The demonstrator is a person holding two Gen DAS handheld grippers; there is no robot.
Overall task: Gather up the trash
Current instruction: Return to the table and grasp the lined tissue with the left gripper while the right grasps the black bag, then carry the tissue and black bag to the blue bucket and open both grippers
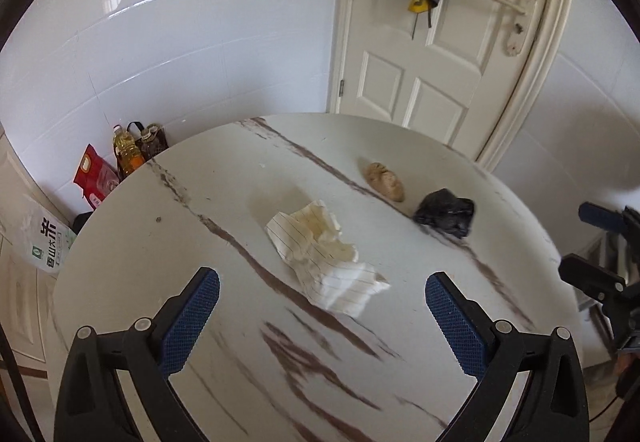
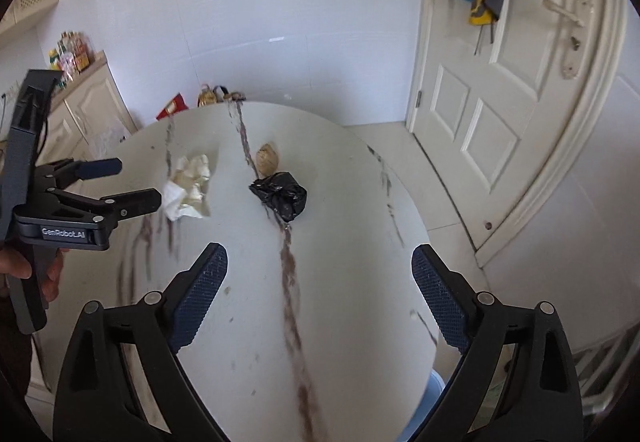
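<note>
Three pieces of trash lie on a round white marble-look table (image 1: 200, 202) (image 2: 340, 262). A crumpled sheet of lined paper (image 1: 324, 254) (image 2: 188, 186) sits just ahead of my left gripper (image 1: 322, 282), whose jaws stand open above the table with nothing between them. Farther off lie a brown crumpled ball (image 1: 384, 182) (image 2: 267, 159) and a black crumpled plastic bag (image 1: 445, 213) (image 2: 280, 195). My right gripper (image 2: 319, 266) is open and empty, short of the black bag. The left gripper (image 2: 128, 184) also shows from the side in the right wrist view, beside the paper.
A white panelled door (image 1: 440, 62) with cloths hanging on it stands behind the table. Oil bottles (image 1: 130, 148) and food bags (image 1: 96, 178) sit on the floor by the tiled wall. A cabinet (image 2: 92, 110) stands at the left. A blue object (image 2: 424, 410) peeks from under the table's near edge.
</note>
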